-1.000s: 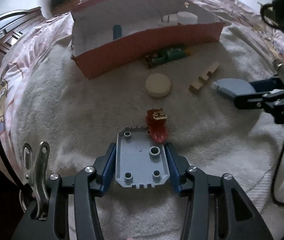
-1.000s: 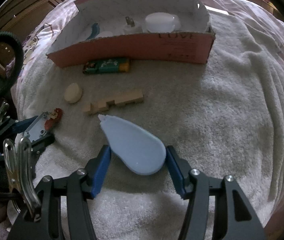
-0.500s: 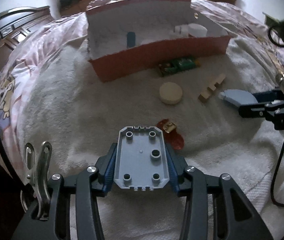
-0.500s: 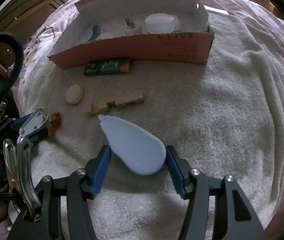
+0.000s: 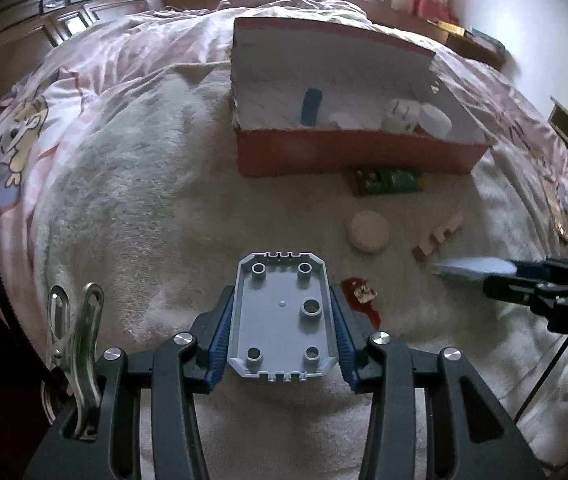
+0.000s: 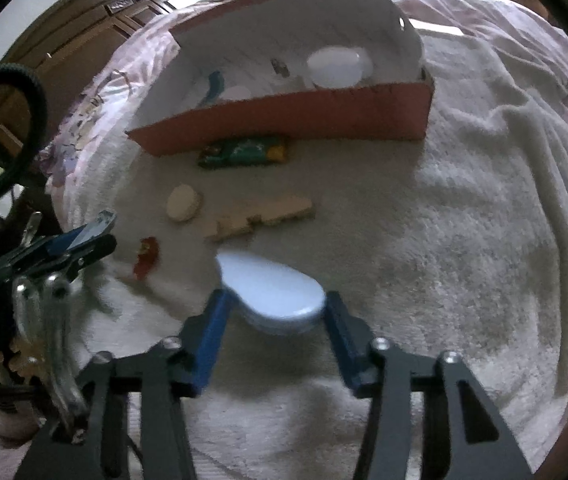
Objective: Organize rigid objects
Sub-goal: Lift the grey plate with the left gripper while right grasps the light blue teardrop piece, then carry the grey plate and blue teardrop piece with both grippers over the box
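My left gripper (image 5: 281, 300) is shut on a grey studded toy plate (image 5: 279, 328), held flat above the white towel. A small red figure toy (image 5: 360, 296) lies just right of it. My right gripper (image 6: 273, 304) has a pale blue teardrop-shaped dispenser (image 6: 267, 284) between its blue pads. Its jaws are closing, the pads touch the dispenser's sides, and it hangs a little above the towel. The red cardboard box (image 5: 348, 152) with a white inside stands open beyond both grippers. It holds a blue piece (image 5: 311, 106) and a white jar (image 5: 436, 120).
On the towel before the box lie a green packet (image 5: 388, 180), a cream round disc (image 5: 368, 231) and a notched wooden block (image 5: 438, 236). The towel lies over a pink patterned bedspread (image 5: 83, 80). Dark wooden furniture (image 5: 43, 12) stands at the far left.
The left gripper rose and rolled with the grey plate, away from the red toy. The right gripper's jaws drew in on the blue dispenser and lifted it slightly off the towel.
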Available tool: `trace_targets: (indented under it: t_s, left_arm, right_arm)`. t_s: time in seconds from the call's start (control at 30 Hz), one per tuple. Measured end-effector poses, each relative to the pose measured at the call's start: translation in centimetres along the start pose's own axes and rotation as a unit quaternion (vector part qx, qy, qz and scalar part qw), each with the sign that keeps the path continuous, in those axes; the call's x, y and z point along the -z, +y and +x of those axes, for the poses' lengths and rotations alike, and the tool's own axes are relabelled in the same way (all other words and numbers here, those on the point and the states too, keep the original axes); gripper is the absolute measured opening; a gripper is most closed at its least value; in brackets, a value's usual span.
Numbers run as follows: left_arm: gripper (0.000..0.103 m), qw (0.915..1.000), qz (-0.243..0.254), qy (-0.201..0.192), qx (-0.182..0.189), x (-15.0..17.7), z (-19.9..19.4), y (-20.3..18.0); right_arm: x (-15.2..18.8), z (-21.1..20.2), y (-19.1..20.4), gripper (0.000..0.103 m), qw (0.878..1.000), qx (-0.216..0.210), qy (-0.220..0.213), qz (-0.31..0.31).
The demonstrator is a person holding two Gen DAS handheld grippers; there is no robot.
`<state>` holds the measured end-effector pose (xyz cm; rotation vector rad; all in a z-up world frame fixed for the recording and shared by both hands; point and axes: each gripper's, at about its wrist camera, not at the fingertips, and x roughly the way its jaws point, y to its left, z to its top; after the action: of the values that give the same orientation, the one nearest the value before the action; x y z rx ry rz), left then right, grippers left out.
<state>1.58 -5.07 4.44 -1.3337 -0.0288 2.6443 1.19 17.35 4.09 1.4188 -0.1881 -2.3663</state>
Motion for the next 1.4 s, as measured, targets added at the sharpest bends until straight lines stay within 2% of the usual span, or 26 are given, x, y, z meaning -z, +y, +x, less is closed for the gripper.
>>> trace_targets:
  t_s: [0.1, 0.3, 0.4, 0.47, 0.77, 0.8, 0.87, 1.1, 1.4]
  left_arm:
    - [0.045, 1.0000, 0.003, -0.006, 0.000, -0.3, -0.1, -0.1]
    - [0.045, 0.9999, 0.012, -0.001, 0.008, -0.1, 0.2, -0.7]
    - [0.045, 0.9998, 0.014, 0.001, 0.011, 0.0, 0.3, -1.0]
    - [0.045, 0.9998, 0.014, 0.001, 0.013, 0.1, 0.4, -1.0]
    - [0.045, 0.9999, 0.005, 0.002, 0.014, 0.4, 0.4, -0.5]
    - [0.045, 0.9999, 0.005, 0.002, 0.014, 0.4, 0.4, -0.5]
    - [0.045, 0.9999, 0.004, 0.001, 0.014, 0.4, 0.4, -0.5]
    - [0.045, 0.9999, 0.003, 0.000, 0.017, 0.2, 0.3, -0.6]
    - [0.045, 0.9995, 0.011, -0.019, 0.021, -1.9, -0.2, -1.9]
  right_arm:
    - [-0.1, 0.0, 0.4, 0.048, 1.000, 0.004, -0.002, -0.007]
    - [0.6, 1.1, 1.6, 0.048, 0.998, 0.001, 0.042, -0.036]
    - [0.7, 1.1, 2.1, 0.049, 0.998, 0.003, 0.045, -0.046]
    - [0.6, 1.1, 2.5, 0.055, 0.998, 0.012, 0.039, -0.054]
    - [1.0, 3.1, 4.8, 0.061, 0.991, 0.048, 0.065, -0.103]
    - [1.0, 3.1, 4.9, 0.060, 0.991, 0.049, 0.064, -0.106]
    - [0.7, 3.2, 4.8, 0.049, 0.991, 0.061, 0.059, -0.106]
    - [0.5, 2.0, 3.8, 0.043, 0.995, 0.040, 0.032, -0.080]
    - [-1.0, -1.3, 2.5, 0.042, 0.998, 0.018, -0.046, -0.049]
